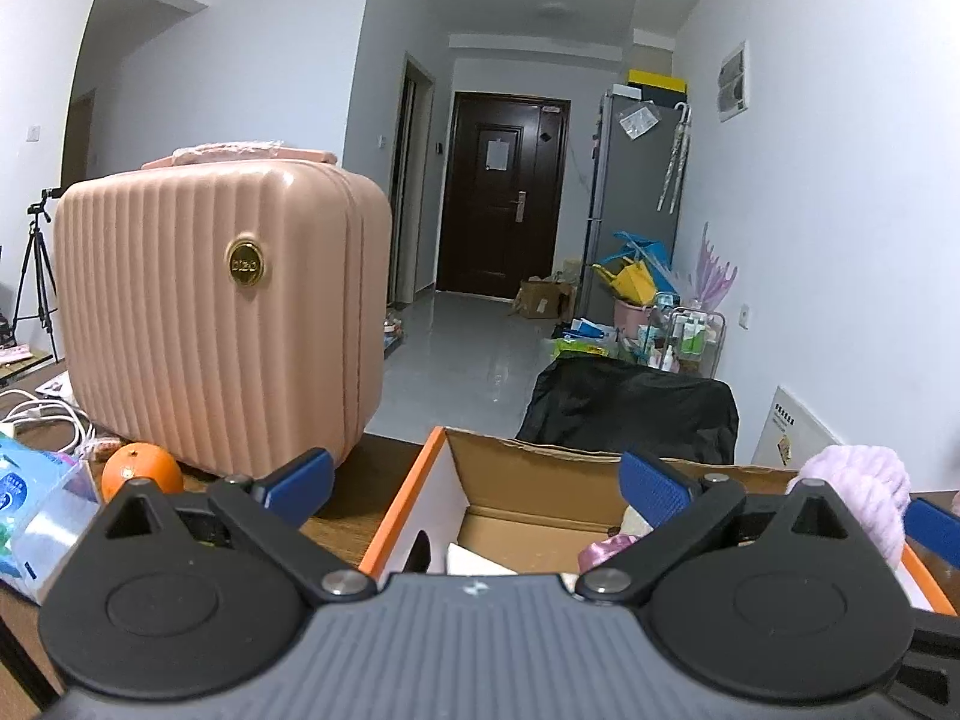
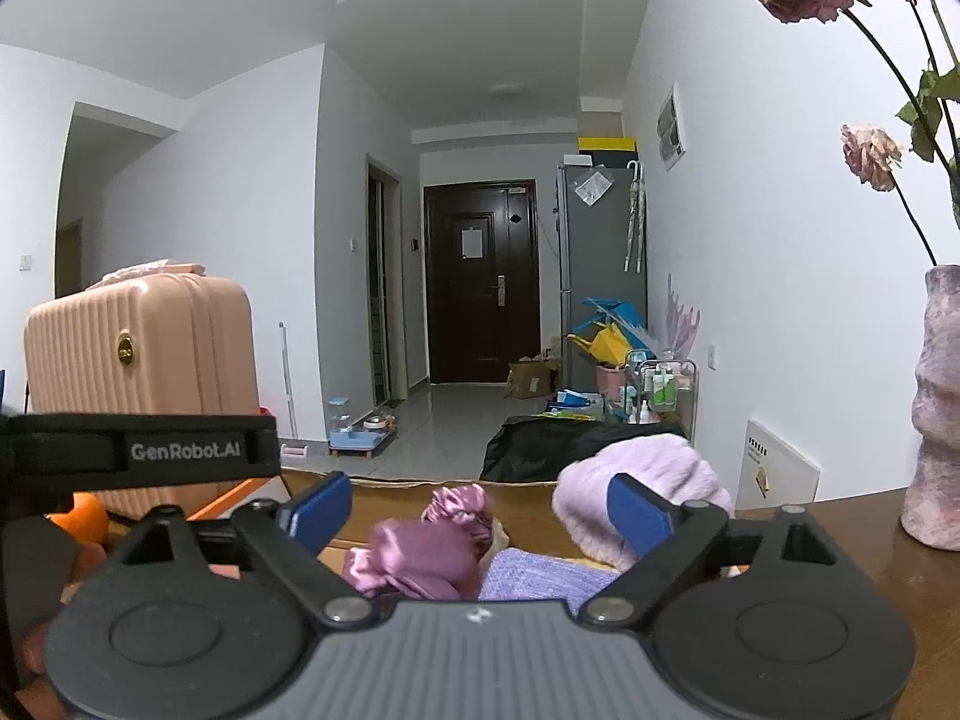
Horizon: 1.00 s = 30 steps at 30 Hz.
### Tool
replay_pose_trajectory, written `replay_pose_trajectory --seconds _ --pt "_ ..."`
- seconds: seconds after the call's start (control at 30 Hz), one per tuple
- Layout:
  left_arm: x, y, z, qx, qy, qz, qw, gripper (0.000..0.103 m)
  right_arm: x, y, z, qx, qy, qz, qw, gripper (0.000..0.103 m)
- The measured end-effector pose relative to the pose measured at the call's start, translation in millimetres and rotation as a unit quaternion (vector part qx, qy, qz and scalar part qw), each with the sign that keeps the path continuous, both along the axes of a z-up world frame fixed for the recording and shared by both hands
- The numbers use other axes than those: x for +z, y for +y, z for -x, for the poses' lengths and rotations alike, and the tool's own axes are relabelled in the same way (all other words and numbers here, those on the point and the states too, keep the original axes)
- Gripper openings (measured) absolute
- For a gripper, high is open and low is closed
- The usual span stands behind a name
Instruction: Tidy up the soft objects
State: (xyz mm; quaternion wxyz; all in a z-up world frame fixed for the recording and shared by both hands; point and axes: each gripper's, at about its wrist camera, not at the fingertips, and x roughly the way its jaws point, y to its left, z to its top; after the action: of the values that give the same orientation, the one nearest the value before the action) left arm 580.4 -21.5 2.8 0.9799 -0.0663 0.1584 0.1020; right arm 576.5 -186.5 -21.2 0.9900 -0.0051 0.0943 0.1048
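Standing on wooden table (image 1: 384,468), pink suitcase (image 1: 222,324), tiled hallway (image 1: 474,348)

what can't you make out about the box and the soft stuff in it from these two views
- Cardboard box floor, left wrist view: hidden by the left gripper body.
- Purple satin item, right wrist view: lower part covered by the right gripper.
- Fluffy lilac item: partly behind a blue pad; what it is stays unclear.

Ribbed pink suitcase (image 1: 222,324), orange-edged cardboard box (image 1: 408,498), fluffy lilac towel (image 2: 648,474).
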Motion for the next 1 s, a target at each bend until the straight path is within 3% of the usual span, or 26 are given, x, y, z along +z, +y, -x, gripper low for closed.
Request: replay_pose_trajectory --seconds 0.07,0.53,1.0 --pt "1 1 -1 0.000 -0.001 0.001 1.0000 0.103 0 -1 1 -0.003 -0.002 -0.001 1.000 0.102" --pt "3 3 18 0.003 -0.009 -0.006 0.9999 0.103 1 -12 21 -0.018 -0.015 -0.008 1.000 0.103" --pt "10 5 119 -0.022 -0.038 -0.025 0.9987 0.103 8 -27 115 -0.026 -0.039 -0.014 0.999 0.103"
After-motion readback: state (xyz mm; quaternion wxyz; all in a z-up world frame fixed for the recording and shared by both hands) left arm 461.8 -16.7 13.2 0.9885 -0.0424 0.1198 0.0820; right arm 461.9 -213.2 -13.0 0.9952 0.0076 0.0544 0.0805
